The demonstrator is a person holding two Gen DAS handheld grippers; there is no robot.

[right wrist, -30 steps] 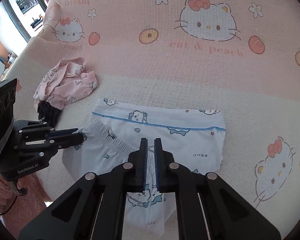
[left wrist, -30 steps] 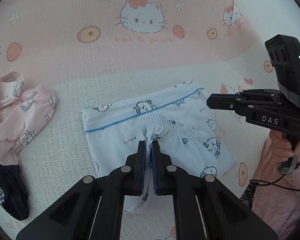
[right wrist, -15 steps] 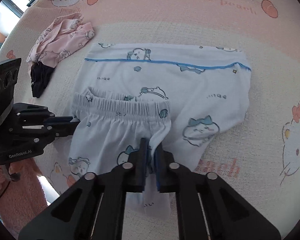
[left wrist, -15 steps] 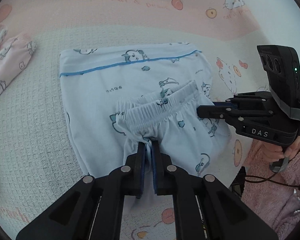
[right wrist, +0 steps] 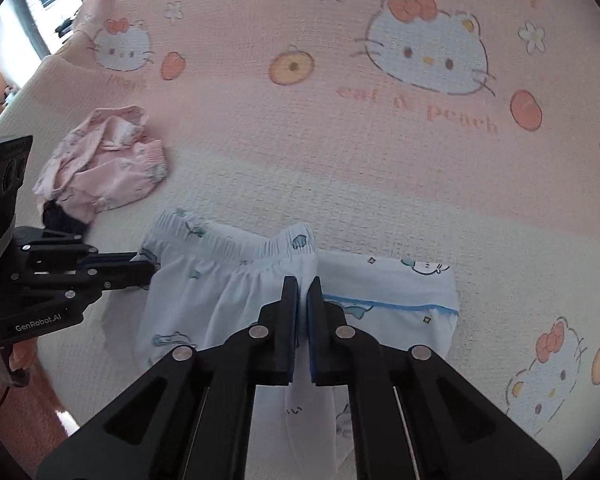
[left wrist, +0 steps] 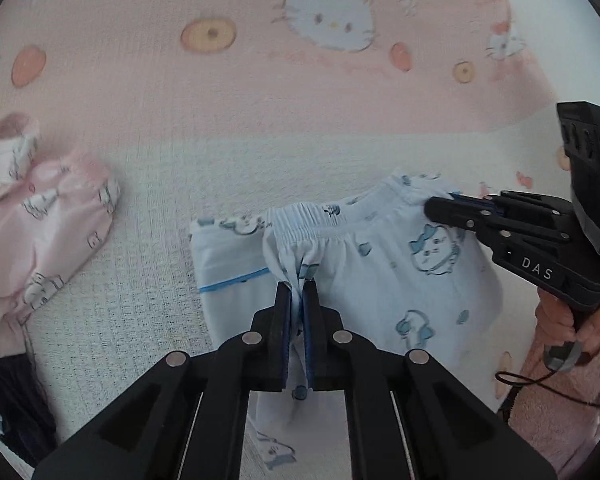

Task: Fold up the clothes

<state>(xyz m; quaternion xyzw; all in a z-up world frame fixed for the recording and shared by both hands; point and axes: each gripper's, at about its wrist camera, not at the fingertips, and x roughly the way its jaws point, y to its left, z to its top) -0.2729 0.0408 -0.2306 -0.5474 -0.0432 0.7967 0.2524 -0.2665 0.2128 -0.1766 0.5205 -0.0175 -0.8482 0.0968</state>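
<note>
**foldnoob:** So where were the pale blue pants (left wrist: pixel 384 280) at that point? And what were the grippers doing?

**seamripper:** They were on the bed (right wrist: pixel 340 152), draped over a folded white-and-blue top (right wrist: pixel 396 284) with a blue trim line. Both grippers had the elastic waistband. The left gripper (left wrist: pixel 297 300) had its jaws pinched nearly together on a bunched bit of waistband at one end, and the right gripper (right wrist: pixel 303 296) was clamped the same way on the other end. The waistband was stretched between them, with the legs trailing back toward the person.

**foldnoob:** How would that fabric handle?

**seamripper:** I'd guess light, thin and floppy. It puckered right at the jaws and sagged between them, so no stiffness at all. It probably wouldn't slip much, since the gathered elastic gave the pads something thick to bite. The waistband corners were the sensible place to hold, because they kept the top edge straight.

**foldnoob:** Anything else around?

**seamripper:** A crumpled pink garment (right wrist: pixel 104 168) sat off to the side on top of something dark (right wrist: pixel 62 218), well apart from the pants.
</note>
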